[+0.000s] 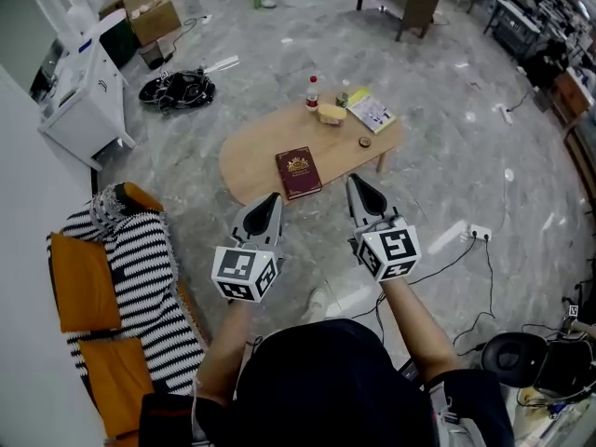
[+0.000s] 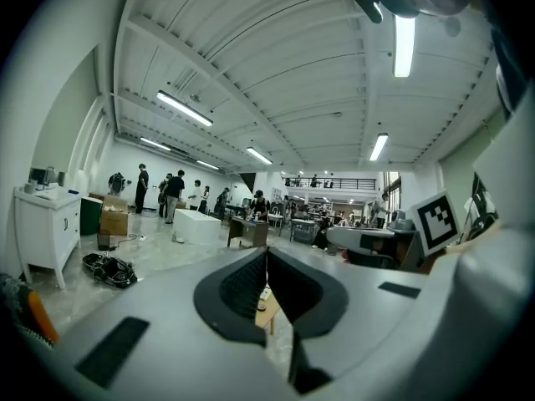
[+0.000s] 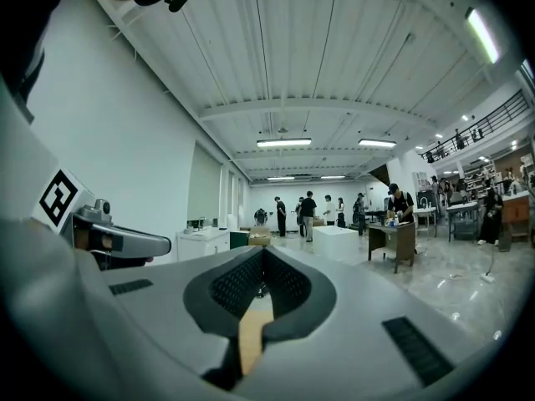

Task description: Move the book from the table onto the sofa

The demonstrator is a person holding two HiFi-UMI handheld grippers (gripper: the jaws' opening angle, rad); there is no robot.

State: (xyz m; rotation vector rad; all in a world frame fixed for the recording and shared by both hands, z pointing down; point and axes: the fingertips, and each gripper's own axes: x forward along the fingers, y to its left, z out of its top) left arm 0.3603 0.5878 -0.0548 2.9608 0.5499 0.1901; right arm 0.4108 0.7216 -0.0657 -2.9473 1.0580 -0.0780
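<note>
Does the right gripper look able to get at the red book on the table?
Probably yes: the book lies flat, uncovered, on the table in front of the right gripper, nothing between. Its jaws are shut, so they must open first.

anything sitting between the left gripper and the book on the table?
No. In the head view, only a bare strip of the wooden table shows between the left gripper, jaws shut and empty, and the red book.
</note>
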